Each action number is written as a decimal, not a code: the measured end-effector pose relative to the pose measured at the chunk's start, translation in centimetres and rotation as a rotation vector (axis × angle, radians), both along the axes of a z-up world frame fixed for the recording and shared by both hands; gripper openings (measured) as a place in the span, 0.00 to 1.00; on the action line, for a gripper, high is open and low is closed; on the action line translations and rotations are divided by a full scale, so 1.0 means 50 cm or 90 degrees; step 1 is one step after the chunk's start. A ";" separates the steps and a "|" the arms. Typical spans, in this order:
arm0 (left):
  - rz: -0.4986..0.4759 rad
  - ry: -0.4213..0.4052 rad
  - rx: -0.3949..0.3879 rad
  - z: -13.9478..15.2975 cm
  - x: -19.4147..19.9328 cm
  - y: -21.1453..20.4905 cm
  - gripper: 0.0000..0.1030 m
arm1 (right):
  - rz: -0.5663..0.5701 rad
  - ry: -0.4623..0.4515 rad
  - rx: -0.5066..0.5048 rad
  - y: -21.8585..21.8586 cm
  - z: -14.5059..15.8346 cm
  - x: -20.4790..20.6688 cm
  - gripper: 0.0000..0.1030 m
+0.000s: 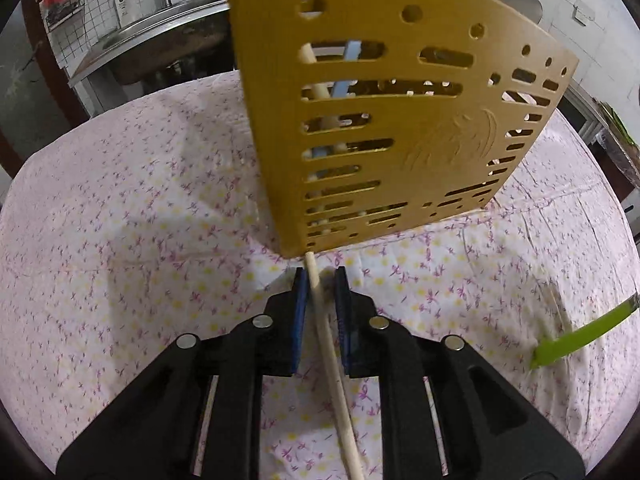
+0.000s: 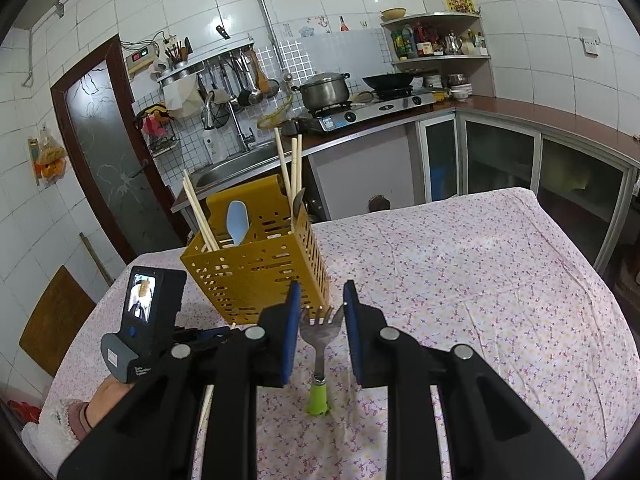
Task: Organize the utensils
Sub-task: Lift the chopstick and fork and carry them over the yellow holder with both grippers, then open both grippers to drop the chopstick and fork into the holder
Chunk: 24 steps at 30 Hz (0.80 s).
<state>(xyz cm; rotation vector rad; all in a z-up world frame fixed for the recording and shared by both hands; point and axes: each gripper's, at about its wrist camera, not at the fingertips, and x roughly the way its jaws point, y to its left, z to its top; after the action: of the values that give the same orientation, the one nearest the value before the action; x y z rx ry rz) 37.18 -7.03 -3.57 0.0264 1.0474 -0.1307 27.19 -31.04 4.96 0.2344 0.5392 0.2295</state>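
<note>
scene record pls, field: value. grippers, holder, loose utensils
left gripper: open, straddling a chopstick on the table
right gripper: open, over the fork
fork: green handle, tines toward the holder
holder: yellow slotted caddy, upright on the floral tablecloth
holder contents: chopsticks, blue spoon

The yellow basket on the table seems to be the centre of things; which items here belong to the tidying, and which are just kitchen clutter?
Part of the job:
yellow basket
chopstick between the left claw fingers
fork with green handle, between the right claw fingers
blue spoon and chopsticks already in the basket

Just lying about:
pot
wok
sink
</note>
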 end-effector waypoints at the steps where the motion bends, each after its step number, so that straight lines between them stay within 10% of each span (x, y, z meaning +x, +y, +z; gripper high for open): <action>1: -0.004 0.000 -0.001 -0.001 0.000 0.000 0.05 | -0.001 0.000 0.000 0.006 -0.001 -0.003 0.21; 6: -0.010 -0.019 -0.028 0.025 -0.019 0.024 0.04 | 0.000 0.000 0.001 0.012 0.000 -0.003 0.21; 24: -0.050 -0.290 -0.178 0.393 -0.112 0.093 0.04 | 0.010 -0.069 -0.045 0.054 0.130 0.002 0.21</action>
<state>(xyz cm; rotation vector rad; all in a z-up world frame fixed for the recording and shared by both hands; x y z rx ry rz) 31.57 -2.38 16.09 -0.1505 0.5661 -0.3262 27.28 -28.35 11.46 0.1483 0.4409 0.2363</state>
